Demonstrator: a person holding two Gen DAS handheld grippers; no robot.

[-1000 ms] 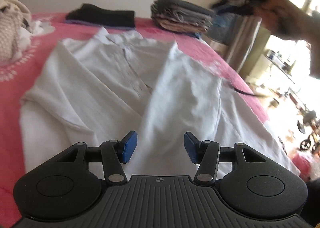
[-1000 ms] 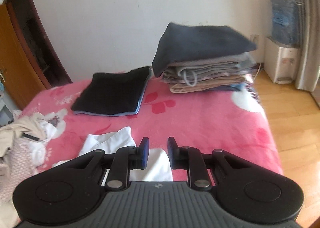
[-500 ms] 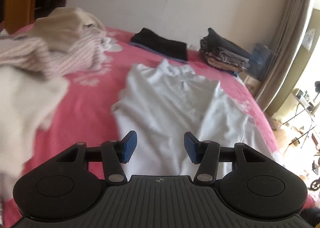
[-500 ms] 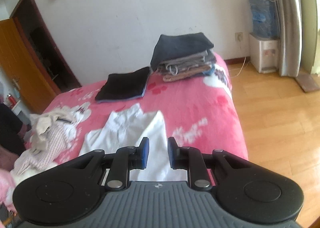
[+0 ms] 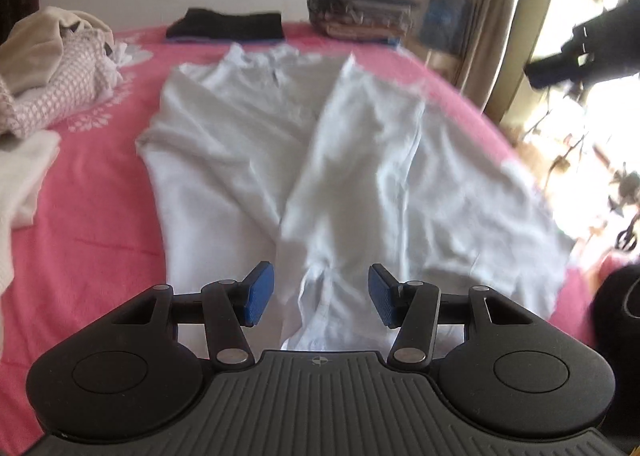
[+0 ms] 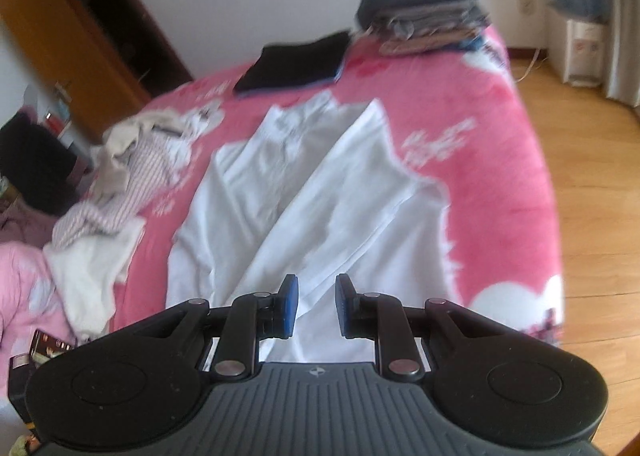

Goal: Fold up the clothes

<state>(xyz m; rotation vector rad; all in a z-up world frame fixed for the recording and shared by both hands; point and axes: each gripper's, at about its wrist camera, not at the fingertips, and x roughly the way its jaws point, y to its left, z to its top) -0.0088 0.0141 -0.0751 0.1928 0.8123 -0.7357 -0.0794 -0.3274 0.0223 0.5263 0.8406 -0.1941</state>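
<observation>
Both hand-held grippers have pulled back from the white shirt [image 5: 304, 160], tilted downward. Left hand-held gripper [image 5: 316, 298] gapes empty; right hand-held gripper [image 6: 316, 306] stands narrowly parted, empty. Shirt lies flat mid-bed [image 6: 480, 160]; beyond it, folded stack [image 6: 424, 22]; left of it, loose clothes [image 6: 120, 192].

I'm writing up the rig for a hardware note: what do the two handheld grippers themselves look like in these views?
Both look alike. The left gripper and the right gripper each have a matte black body with a ribbed grey centre plate bearing a small round emblem, two rounded black lobes with circular insets, black linkage arms with silver pivot pins, and blue textured pads on the fingers. No cables or sleeves show.
</observation>
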